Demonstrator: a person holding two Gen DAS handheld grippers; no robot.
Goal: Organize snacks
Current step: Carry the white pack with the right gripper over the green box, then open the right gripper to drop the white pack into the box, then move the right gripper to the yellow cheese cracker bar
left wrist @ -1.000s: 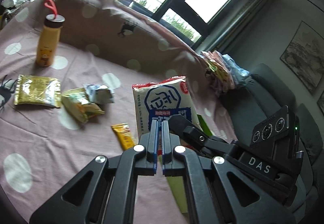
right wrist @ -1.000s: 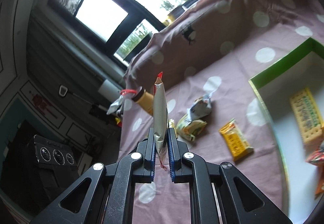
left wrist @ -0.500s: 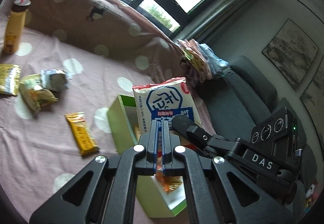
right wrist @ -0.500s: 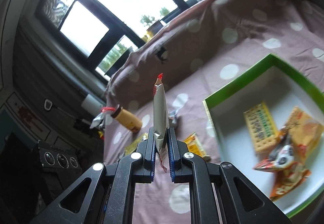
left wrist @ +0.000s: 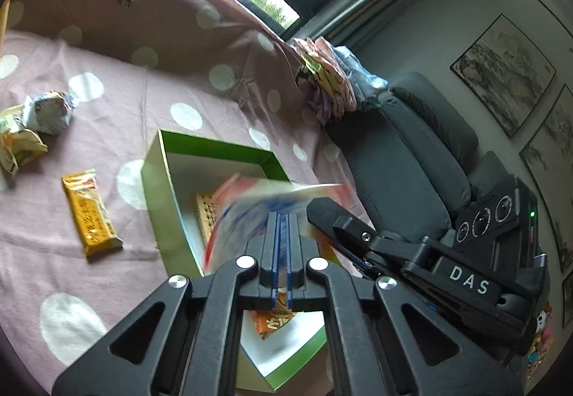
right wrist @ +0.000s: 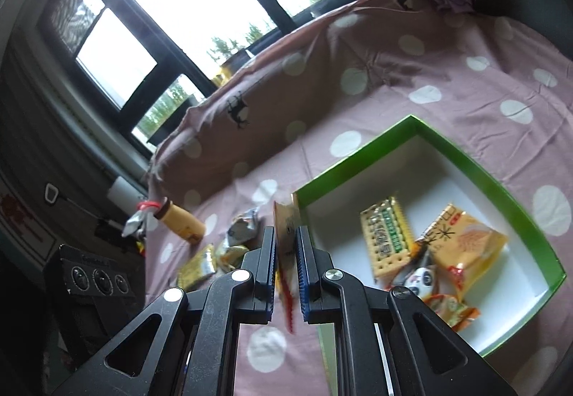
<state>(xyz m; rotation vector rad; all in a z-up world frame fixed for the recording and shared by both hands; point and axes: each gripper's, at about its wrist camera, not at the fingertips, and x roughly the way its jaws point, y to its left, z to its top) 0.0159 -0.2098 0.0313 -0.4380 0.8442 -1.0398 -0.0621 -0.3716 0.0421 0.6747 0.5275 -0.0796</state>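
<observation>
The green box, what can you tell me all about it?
The green box is an open, shallow tray with no lid, and it looks like cardboard. Its walls are bright green and its floor is white. It sits flat on the pink spotted sheet. Inside lie a cracker pack, an orange-yellow snack bag and a small panda packet, bunched together at one side.

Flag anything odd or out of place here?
Only the yellow bottle: it lies on its side on the pink spotted cloth, away from the green box. Loose snack packets are also scattered there.
</observation>
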